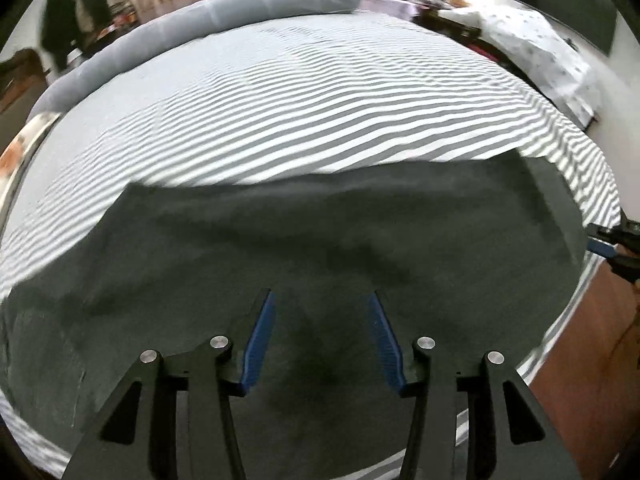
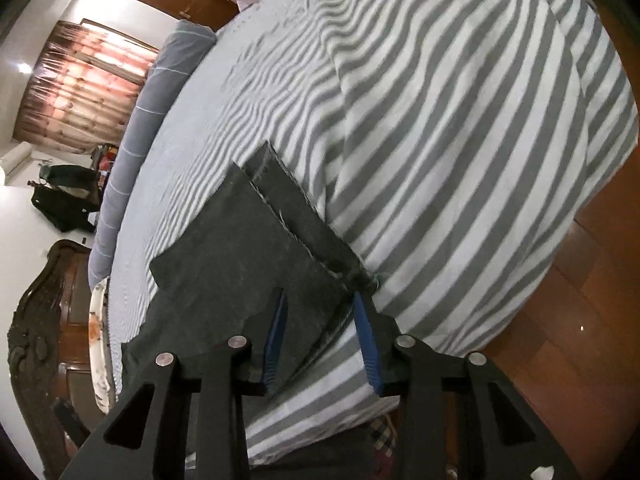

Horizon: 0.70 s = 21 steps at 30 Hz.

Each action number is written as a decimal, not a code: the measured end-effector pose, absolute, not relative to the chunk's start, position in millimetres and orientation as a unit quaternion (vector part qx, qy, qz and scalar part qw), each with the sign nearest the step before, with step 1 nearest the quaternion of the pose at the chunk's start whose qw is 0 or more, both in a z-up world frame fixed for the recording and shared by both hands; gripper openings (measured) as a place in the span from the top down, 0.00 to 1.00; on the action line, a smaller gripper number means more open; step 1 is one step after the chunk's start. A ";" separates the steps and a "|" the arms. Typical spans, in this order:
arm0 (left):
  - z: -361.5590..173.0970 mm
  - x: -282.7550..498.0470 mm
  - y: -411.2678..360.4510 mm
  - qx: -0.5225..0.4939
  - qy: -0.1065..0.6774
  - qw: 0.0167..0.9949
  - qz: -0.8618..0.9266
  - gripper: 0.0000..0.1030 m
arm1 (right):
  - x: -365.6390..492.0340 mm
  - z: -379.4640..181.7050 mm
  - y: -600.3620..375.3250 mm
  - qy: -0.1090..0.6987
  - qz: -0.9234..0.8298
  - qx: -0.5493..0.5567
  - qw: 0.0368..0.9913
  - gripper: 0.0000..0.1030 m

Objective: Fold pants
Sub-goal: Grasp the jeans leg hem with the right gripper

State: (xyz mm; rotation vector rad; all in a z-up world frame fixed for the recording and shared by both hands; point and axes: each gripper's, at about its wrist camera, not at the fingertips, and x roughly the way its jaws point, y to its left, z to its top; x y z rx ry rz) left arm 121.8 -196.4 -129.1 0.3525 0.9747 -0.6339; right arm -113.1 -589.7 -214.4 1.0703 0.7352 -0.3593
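Left gripper [image 1: 321, 300], right gripper [image 2: 320, 300] agape

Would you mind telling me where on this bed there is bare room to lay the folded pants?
The widest free patch is the striped sheet between the dark pants and the grey bolster. Another bare stretch lies right of the hems, toward the bed's edge. The near side is crowded: both the left gripper and right gripper hover open over the pants.
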 end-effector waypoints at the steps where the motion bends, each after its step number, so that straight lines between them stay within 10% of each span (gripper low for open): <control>1: -127.3 121.1 -203.0 0.166 0.456 0.820 -0.302 0.52 | -114.7 -214.2 -589.1 0.339 -0.164 0.499 0.781 0.86; 21: -138.7 95.2 -255.9 0.180 0.481 0.795 -0.324 0.52 | -134.7 -204.9 -579.0 0.333 -0.171 0.481 0.793 0.98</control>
